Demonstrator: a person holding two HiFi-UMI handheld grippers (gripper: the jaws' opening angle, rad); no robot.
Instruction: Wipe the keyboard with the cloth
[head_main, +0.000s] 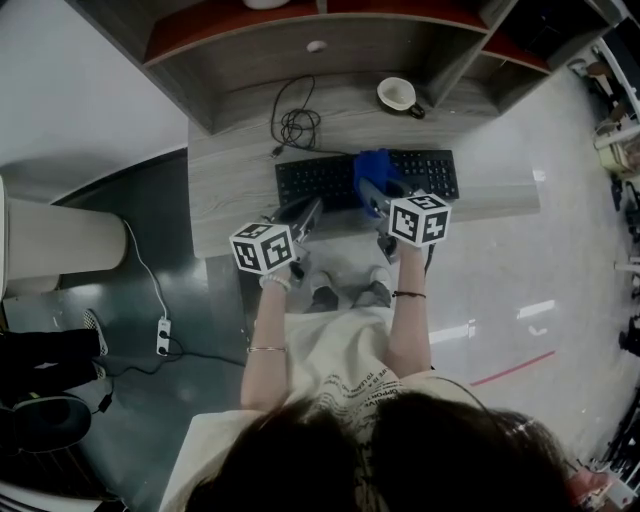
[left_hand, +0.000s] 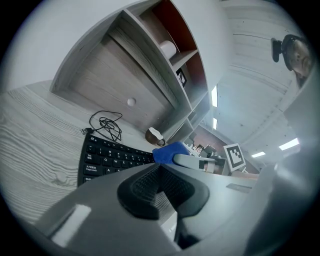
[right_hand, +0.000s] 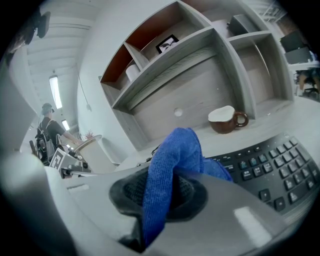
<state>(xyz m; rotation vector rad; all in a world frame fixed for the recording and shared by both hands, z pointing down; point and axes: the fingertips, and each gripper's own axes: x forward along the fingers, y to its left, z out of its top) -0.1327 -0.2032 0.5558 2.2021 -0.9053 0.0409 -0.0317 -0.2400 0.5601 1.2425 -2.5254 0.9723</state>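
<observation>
A black keyboard (head_main: 320, 180) lies along the front of the grey wooden desk (head_main: 225, 190). A blue cloth (head_main: 373, 167) rests bunched on the keyboard's middle-right keys. My right gripper (head_main: 378, 195) is shut on the cloth (right_hand: 172, 165), which folds up between its jaws over the keys (right_hand: 270, 172). My left gripper (head_main: 303, 216) hovers at the desk's front edge, just left of the cloth and near the keyboard's lower left. Its jaws (left_hand: 160, 187) are shut with nothing between them. From there I see the keyboard (left_hand: 107, 155) and the cloth (left_hand: 167, 151) beyond.
A coiled black cable (head_main: 295, 125) lies behind the keyboard. A brown mug (head_main: 400, 95) stands at the back right of the desk. Shelf compartments (head_main: 300, 25) rise behind. A power strip (head_main: 162, 337) lies on the floor to the left.
</observation>
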